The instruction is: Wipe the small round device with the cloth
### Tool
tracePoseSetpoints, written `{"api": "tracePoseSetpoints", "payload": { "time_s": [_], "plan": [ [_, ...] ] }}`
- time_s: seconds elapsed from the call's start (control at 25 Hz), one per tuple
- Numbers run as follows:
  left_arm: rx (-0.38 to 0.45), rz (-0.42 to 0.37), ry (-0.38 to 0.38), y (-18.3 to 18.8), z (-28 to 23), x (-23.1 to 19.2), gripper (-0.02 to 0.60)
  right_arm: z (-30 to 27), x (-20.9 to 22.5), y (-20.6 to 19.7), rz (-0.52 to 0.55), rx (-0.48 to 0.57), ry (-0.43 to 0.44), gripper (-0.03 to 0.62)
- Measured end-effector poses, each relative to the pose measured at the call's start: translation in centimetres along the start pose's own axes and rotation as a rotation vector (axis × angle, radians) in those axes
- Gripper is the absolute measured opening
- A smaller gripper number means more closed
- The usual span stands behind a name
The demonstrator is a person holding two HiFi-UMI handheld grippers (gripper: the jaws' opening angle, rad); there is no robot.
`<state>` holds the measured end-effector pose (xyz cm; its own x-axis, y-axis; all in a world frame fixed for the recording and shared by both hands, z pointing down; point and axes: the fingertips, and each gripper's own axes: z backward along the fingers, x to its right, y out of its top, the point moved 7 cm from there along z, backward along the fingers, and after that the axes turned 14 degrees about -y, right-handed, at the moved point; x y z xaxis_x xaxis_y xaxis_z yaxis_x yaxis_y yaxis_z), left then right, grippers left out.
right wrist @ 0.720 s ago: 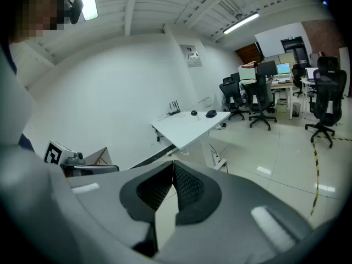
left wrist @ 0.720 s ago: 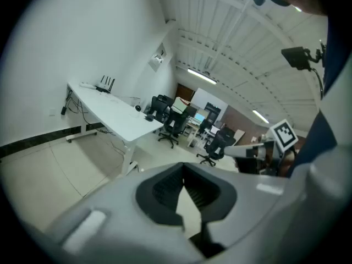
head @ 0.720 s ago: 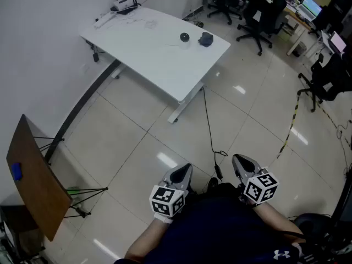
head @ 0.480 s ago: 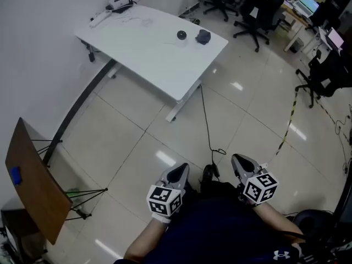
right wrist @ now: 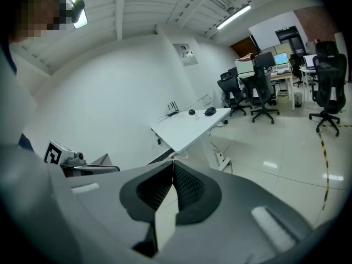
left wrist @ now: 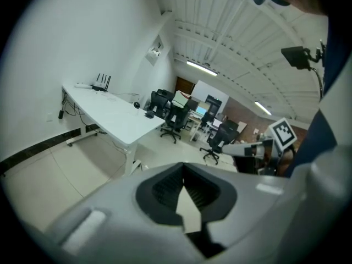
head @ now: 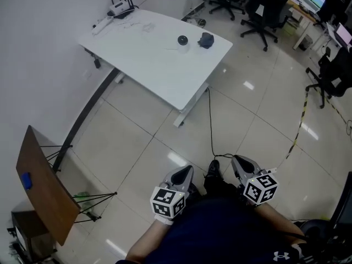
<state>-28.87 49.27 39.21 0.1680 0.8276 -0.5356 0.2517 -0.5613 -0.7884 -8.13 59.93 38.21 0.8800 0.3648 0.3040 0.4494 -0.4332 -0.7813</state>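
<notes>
The small round dark device (head: pixel 182 39) sits on the far side of a white table (head: pixel 159 65), with the dark crumpled cloth (head: pixel 206 39) just to its right. Both are several steps away from me. My left gripper (head: pixel 186 171) and right gripper (head: pixel 238 160) are held low in front of my body over the tiled floor, both shut with nothing between the jaws. The device (right wrist: pixel 192 112) and cloth (right wrist: pixel 210 111) show small and distant in the right gripper view, past the shut right gripper (right wrist: pixel 174 169). Ahead of the shut left gripper (left wrist: pixel 183 172), the table (left wrist: pixel 110 117) stands at left.
A router (head: pixel 118 7) and cables lie at the table's far left corner. A black cable (head: pixel 210 131) runs over the floor from the table toward my feet. A wooden board on a stand (head: pixel 44 186) is at left. Office chairs (head: pixel 258 12) and yellow-black tape (head: pixel 300 128) are at right.
The head view has shifted a little, so the table and board sit slightly further right and lower. Both grippers stay shut in the same place in front of my body.
</notes>
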Motion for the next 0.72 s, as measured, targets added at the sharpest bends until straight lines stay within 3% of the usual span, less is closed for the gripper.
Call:
{"api": "tracePoseSetpoints", "payload": {
  "time_s": [0.72],
  "plan": [
    [-0.013,-0.048,0.072,9.0,-12.3,-2.4,0.003,-8.3,9.1,9.0,-0.044,0.053,0.076,0.012]
  ]
}}
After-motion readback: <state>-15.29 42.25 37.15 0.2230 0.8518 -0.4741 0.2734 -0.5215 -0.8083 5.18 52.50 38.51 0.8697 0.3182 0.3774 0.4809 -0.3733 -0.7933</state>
